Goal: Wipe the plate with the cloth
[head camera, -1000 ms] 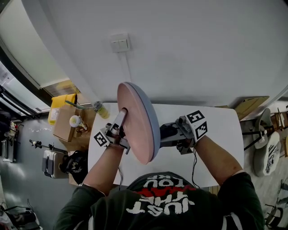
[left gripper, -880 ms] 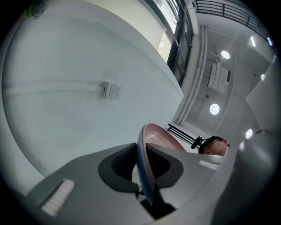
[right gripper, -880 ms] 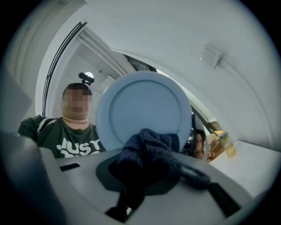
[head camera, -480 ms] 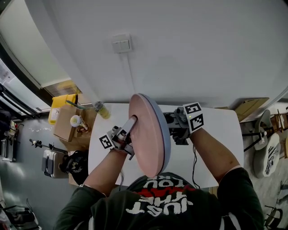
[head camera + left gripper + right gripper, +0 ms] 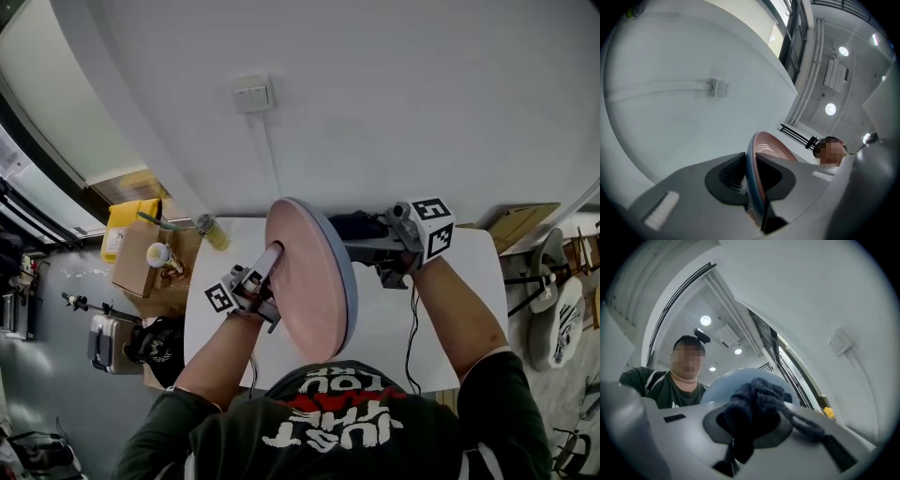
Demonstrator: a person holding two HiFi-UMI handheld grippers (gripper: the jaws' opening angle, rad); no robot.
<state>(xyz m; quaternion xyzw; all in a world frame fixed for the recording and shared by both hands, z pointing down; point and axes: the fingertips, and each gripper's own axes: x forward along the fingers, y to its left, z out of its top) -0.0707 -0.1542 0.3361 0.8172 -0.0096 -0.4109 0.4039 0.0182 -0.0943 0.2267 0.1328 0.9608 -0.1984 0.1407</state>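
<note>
The plate (image 5: 305, 281) is held up on edge over the white table (image 5: 459, 319), its pink face turned left and its grey-blue back turned right. My left gripper (image 5: 269, 260) is shut on the plate's rim (image 5: 752, 183) from the left; the pink face (image 5: 771, 147) rises beyond the jaws. My right gripper (image 5: 367, 236) is shut on a dark bunched cloth (image 5: 754, 408), (image 5: 354, 225), which sits against the upper part of the plate's back (image 5: 723, 383).
A cardboard box (image 5: 141, 258) with a yellow pack (image 5: 127, 223) and a small bottle (image 5: 212, 230) stand off the table's left end. A wall switch (image 5: 252, 94) is on the wall beyond. A cable (image 5: 410, 342) trails from the right gripper.
The plate has shifted right and turned slightly with the left gripper. The right gripper with the cloth has risen along the plate's back, from low by the table to near the upper rim.
</note>
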